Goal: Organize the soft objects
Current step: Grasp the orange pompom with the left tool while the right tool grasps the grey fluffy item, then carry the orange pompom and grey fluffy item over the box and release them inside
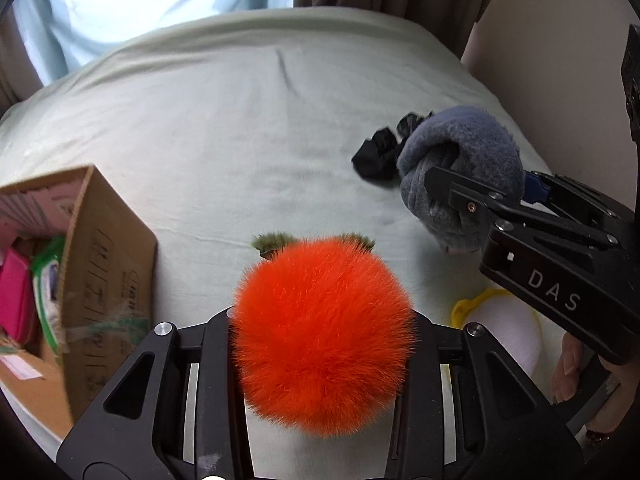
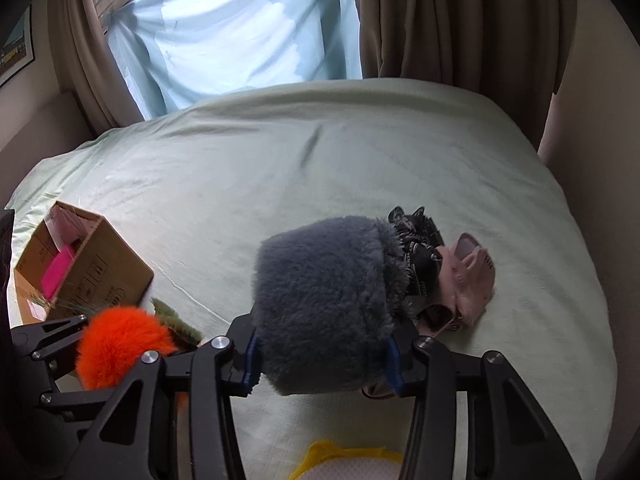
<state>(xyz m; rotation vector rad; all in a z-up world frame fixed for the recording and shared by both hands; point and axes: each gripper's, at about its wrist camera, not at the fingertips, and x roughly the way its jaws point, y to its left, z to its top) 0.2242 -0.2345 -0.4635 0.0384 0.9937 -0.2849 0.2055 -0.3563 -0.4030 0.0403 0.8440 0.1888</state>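
My left gripper (image 1: 324,320) is shut on a fluffy orange pom-pom toy (image 1: 324,336) with olive-green fuzzy parts (image 1: 274,242) sticking out behind it; it also shows in the right wrist view (image 2: 120,350). My right gripper (image 2: 320,350) is shut on a grey plush item (image 2: 324,300), held above the bed; it shows in the left wrist view (image 1: 464,172) too. A black patterned cloth (image 2: 418,248) and a pink cloth (image 2: 470,280) lie on the pale green bedsheet (image 2: 320,152) just beyond the grey plush.
An open cardboard box (image 1: 108,276) with pink and green items inside sits on the bed at the left; it also shows in the right wrist view (image 2: 92,268). A white item with yellow trim (image 1: 504,332) lies near the front. Curtains and a wall border the bed.
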